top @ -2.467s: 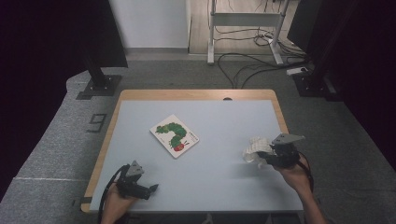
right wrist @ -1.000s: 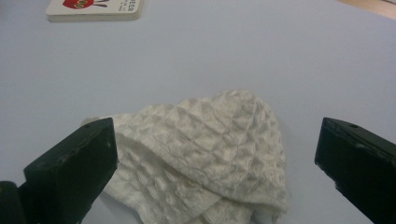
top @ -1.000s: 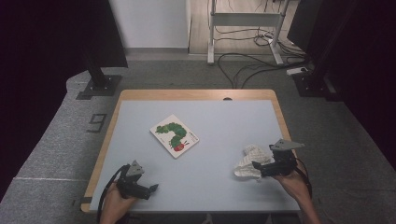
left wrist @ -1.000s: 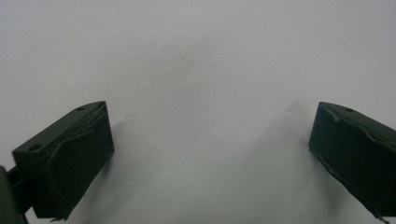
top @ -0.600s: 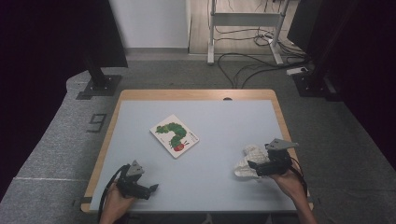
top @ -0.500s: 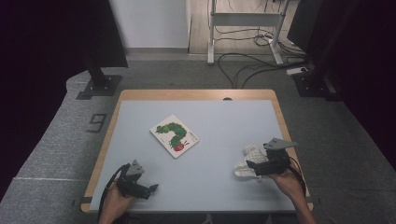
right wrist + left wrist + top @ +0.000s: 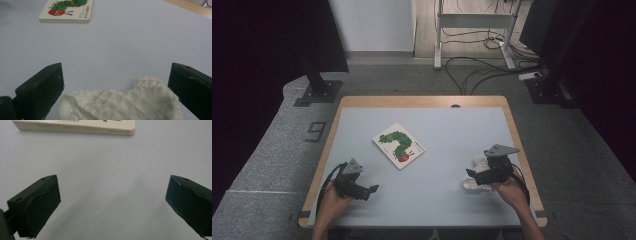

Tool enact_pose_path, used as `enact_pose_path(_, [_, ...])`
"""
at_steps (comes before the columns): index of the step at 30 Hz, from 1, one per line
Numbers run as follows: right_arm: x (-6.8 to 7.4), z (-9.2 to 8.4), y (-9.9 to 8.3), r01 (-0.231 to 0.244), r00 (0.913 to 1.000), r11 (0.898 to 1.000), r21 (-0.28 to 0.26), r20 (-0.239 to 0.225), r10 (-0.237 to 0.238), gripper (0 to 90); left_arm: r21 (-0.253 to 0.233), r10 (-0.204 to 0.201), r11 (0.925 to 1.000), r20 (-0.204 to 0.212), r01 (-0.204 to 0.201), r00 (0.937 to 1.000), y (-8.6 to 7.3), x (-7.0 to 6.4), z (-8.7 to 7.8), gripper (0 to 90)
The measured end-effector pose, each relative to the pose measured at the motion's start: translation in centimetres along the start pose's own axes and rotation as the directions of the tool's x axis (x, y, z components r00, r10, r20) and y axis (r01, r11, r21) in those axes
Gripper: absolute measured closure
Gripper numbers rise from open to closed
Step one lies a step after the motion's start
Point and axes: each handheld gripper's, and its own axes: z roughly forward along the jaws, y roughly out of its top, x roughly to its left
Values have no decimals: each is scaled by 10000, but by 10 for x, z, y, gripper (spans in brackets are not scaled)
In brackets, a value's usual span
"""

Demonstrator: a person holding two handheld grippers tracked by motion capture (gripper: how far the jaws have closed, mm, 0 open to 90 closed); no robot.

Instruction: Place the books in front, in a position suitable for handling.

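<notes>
**White cloth sits between spread jaws**

White and crumpled, with a quilted, dimpled weave, the cloth (image 7: 120, 105) lies on the pale blue table (image 7: 442, 135) at the lower right of the high view, a soft lump with an uneven outline. The right gripper (image 7: 117, 90) is over it, jaws wide apart on either side, not pinching it. At lower left, the left gripper (image 7: 112, 205) is also spread wide with nothing between its jaws. A caterpillar book (image 7: 399, 145) lies flat near the table's centre.
</notes>
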Motion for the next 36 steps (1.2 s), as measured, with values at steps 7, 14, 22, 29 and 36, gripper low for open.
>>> enact_pose_path(7, [8,11,12,187,9995,9998,-82,-239,-189,0,-23,-90,10000,28,90,10000,19,20,-1,0])
enact_pose_path(14, [17,26,22,229,9982,9996,-145,-546,-237,0,4,-100,9999,-191,101,9998,39,38,1,0])
enact_pose_path(22, [24,43,34,247,9971,9992,-328,-714,-270,9,27,124,9999,-262,-124,9996,64,49,10,2])
enact_pose_path(29, [32,61,45,364,9955,9988,-329,-866,-392,11,-43,252,9997,-320,-254,9992,88,54,17,0])
enact_pose_path(36, [40,81,54,521,9945,9983,-270,-894,-543,12,480,751,9962,-603,-723,9953,104,61,33,1])
